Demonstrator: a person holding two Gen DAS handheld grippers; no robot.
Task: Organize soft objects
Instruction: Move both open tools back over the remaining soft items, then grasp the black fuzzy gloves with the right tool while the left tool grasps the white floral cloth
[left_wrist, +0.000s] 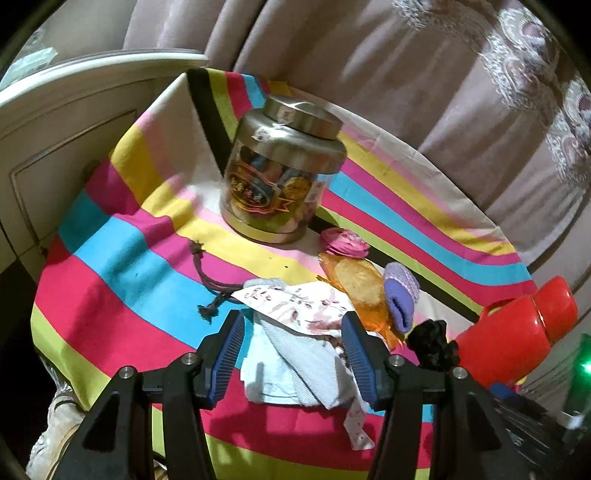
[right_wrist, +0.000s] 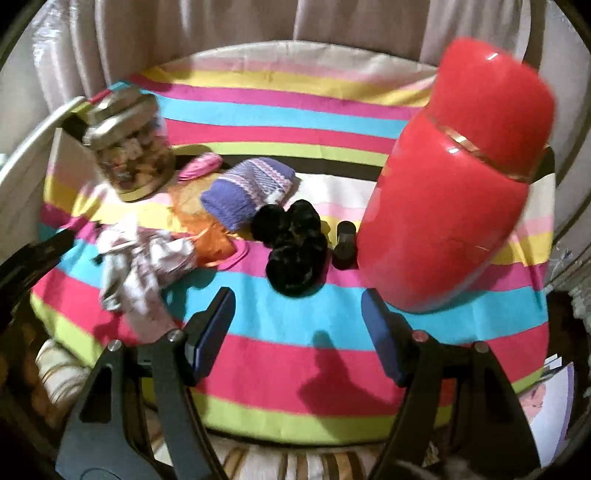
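Observation:
A striped cloth (left_wrist: 122, 254) covers the table. My left gripper (left_wrist: 291, 325) is open, its jaws either side of a crumpled white floral cloth (left_wrist: 295, 306) lying over a pale towel (left_wrist: 295, 369). Beyond lie an orange mesh bag (left_wrist: 354, 277), a purple knitted mitten (left_wrist: 400, 295), a pink item (left_wrist: 343, 242) and a black fuzzy item (left_wrist: 432, 343). My right gripper (right_wrist: 299, 306) is open and empty above the striped cloth (right_wrist: 295, 354), just short of the black fuzzy item (right_wrist: 295, 243). The mitten (right_wrist: 247, 188) and the floral cloth (right_wrist: 144, 258) lie to its left.
A metal-lidded jar (left_wrist: 280, 166) stands at the middle back, also in the right wrist view (right_wrist: 129, 144). A red thermos (right_wrist: 454, 184) lies tilted at the right, a small black cylinder (right_wrist: 345, 243) beside it. A dark cord (left_wrist: 210, 280) lies left. Curtains hang behind; a white cabinet (left_wrist: 55, 147) stands at left.

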